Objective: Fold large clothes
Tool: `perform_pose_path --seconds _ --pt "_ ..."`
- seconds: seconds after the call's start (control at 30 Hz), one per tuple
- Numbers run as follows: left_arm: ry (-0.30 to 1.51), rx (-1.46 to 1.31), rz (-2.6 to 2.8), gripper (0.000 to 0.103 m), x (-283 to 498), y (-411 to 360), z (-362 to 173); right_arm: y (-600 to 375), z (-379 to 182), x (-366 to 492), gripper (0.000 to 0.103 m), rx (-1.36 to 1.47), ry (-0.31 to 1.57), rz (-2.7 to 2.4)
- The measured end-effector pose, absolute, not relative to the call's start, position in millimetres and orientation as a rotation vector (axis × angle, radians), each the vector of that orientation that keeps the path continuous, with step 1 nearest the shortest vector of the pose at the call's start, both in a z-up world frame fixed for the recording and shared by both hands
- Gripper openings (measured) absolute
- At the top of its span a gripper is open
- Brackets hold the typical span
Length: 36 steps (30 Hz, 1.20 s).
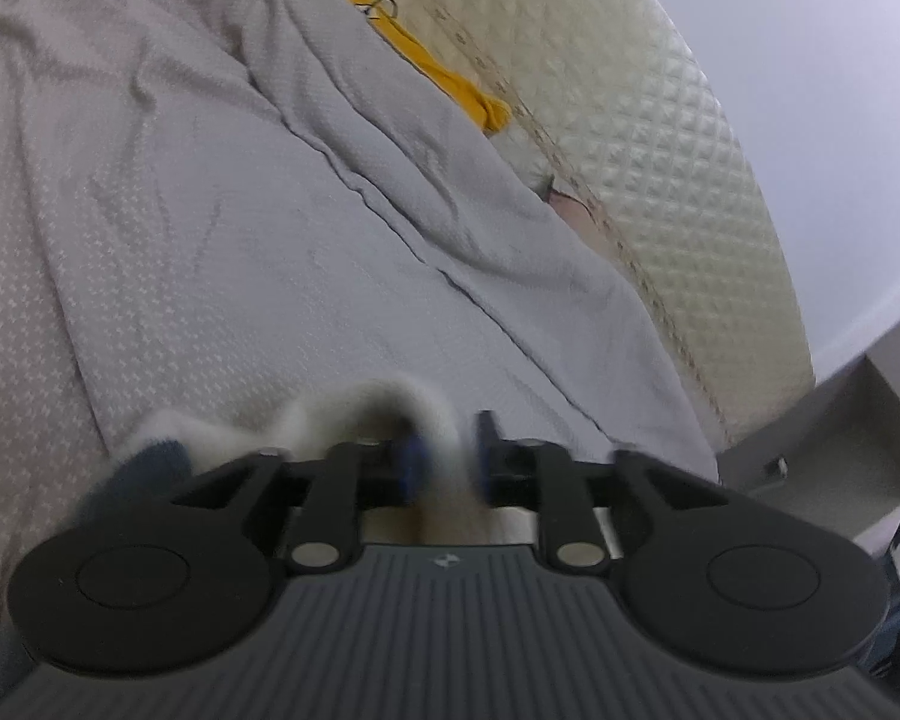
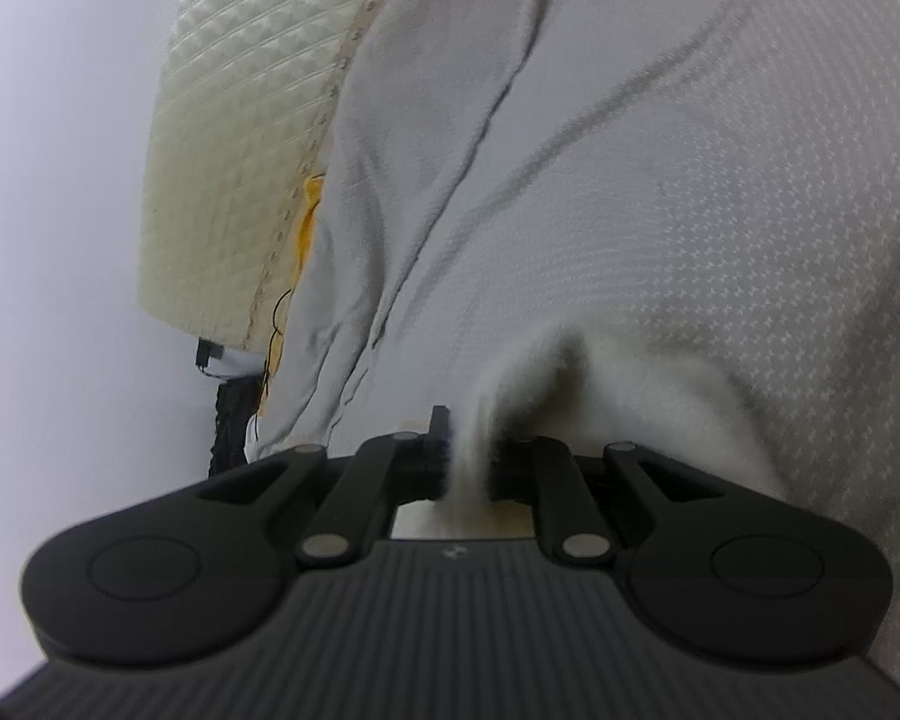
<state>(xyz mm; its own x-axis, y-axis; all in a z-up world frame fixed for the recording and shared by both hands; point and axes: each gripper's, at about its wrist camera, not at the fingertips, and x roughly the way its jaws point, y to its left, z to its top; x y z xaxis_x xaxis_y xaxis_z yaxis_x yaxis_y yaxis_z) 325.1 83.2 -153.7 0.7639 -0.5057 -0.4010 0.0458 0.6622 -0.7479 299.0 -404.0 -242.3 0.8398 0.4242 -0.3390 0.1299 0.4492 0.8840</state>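
Pinching a white fabric edge (image 2: 498,420) between nearly shut jaws, right gripper (image 2: 471,456) gripping firm. Standing partly open, left gripper (image 1: 444,456) keeping a white fold (image 1: 390,402) loosely between its jaws, pads not pressing. Running lengthwise ahead of both, grey garment (image 1: 306,252) lying flat on the bed, seam stretching away.

Left wrist view: the white fabric (image 1: 354,414) at the left gripper (image 1: 447,456) is motion-blurred; whether the pads touch it cannot be told. A dark blue patch (image 1: 150,468) beside it is unidentifiable. The yellow cloth (image 1: 450,84) is mostly hidden under grey fabric (image 1: 270,228).

Right wrist view: the right gripper (image 2: 468,456) body hides the fold's lower part. A small black object (image 2: 207,354) below the quilted mattress (image 2: 240,150) is too small to identify.
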Motion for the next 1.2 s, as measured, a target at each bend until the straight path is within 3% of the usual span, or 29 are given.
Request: perform_pose_path --seconds 0.03,0.07,0.1,0.13,0.2,0.23,0.5,0.53,0.6,0.77,0.9,1.2 --pt "0.63 -0.779 -0.351 0.065 321.3 81.7 -147.4 -402.6 -237.9 296.3 0.017 1.097 0.575 0.195" --pt "0.614 -0.766 -0.36 0.07 316.3 81.4 -140.8 -401.0 -232.9 293.0 0.024 1.09 0.573 0.195" --pt "0.594 -0.753 -0.37 0.073 310.6 80.8 -133.7 -400.1 -228.4 290.2 0.041 1.084 0.569 0.196" --pt "0.58 -0.741 -0.382 0.076 305.5 79.8 -126.4 -398.8 -222.1 285.6 0.05 1.075 0.559 0.205" --pt "0.558 -0.705 -0.425 0.079 295.4 75.3 -111.7 -393.8 -208.8 276.7 0.078 1.042 0.536 0.245" --pt "0.544 -0.684 -0.438 0.08 289.3 71.6 -105.6 -390.1 -201.0 271.3 0.081 1.012 0.53 0.256" --pt "0.595 -0.355 -0.5 0.08 261.5 5.6 -95.2 -343.5 -167.4 242.9 0.08 0.666 0.569 0.263" --pt "0.596 -0.296 -0.494 0.08 258.4 -3.0 -98.9 -338.1 -167.2 242.6 0.078 0.605 0.584 0.249" --pt "0.607 -0.204 -0.466 0.08 259.5 -18.1 -105.6 -325.0 -167.2 247.8 0.062 0.494 0.61 0.214" --pt "0.632 -0.121 -0.361 0.074 282.3 -26.0 -122.5 -311.8 -179.4 273.3 0.049 0.328 0.64 0.132" --pt "0.668 -0.136 -0.299 0.067 317.3 -27.0 -135.8 -306.7 -188.4 288.5 0.048 0.24 0.614 0.094" --pt "0.745 -0.175 -0.287 0.067 362.2 -18.4 -172.5 -327.7 -216.2 321.6 0.045 0.255 0.615 0.1"
